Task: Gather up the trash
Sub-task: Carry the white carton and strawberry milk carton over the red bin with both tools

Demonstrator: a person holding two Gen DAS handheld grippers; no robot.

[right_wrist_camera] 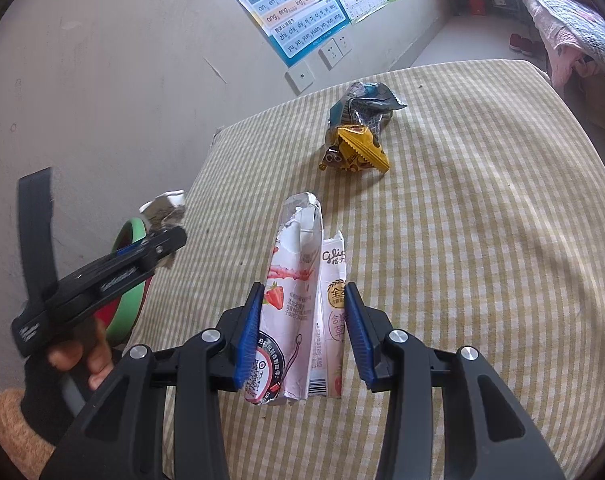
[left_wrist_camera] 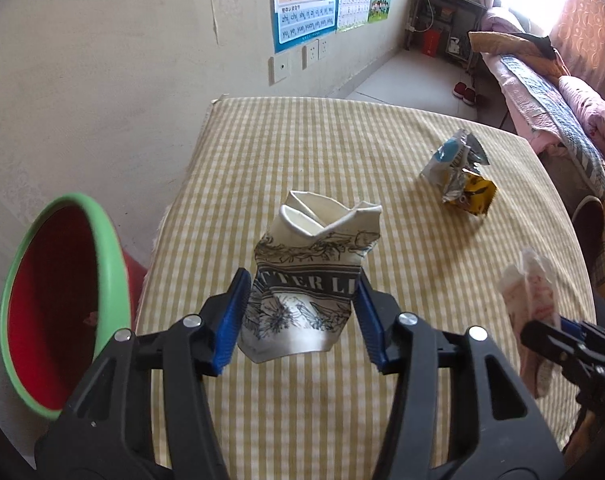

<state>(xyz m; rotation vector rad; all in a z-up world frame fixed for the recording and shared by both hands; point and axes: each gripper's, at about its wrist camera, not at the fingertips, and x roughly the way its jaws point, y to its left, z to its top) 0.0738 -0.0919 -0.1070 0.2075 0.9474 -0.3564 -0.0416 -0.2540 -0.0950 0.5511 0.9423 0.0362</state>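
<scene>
- Trash is what we are handling: a crushed paper cup [left_wrist_camera: 310,276] sits between the blue pads of our left gripper [left_wrist_camera: 300,316], and both pads press on its sides, so the fingers are clamped on it.
- We see the cup's crumpled rim pointing away from the fingertips, its printed band level with the pad tips, and its base down near the roots of the fingers.
- Left of the left finger [left_wrist_camera: 232,322] stands a red bin with a green rim [left_wrist_camera: 114,264], beside the table edge; its mouth faces us.
- Our right gripper [right_wrist_camera: 304,332] holds a torn pink-and-white snack wrapper [right_wrist_camera: 298,312] upright between its pads. The left pad lies against the wrapper; on the right side we see a slim gap at the tip, yet the wrapper hangs clear of the cloth, so we read the fingers as closed on it.
- The wrapper's ragged silver top reaches well past the fingertips; its barcode end lies near the finger roots.
- Ahead of the right fingertips, well apart, two more wrappers lie on the checked tablecloth [right_wrist_camera: 482,240]: a yellow wrapper [right_wrist_camera: 360,152] nearer the fingers, and a blue-and-silver wrapper [right_wrist_camera: 362,100] touching it on the far side.
- In the right wrist view, our left hand [right_wrist_camera: 82,356] grips its tool's handle off to the left of the fingers, above the bin.
- Beyond all the fingertips, a wall carries a poster [left_wrist_camera: 306,0] of letters.
</scene>
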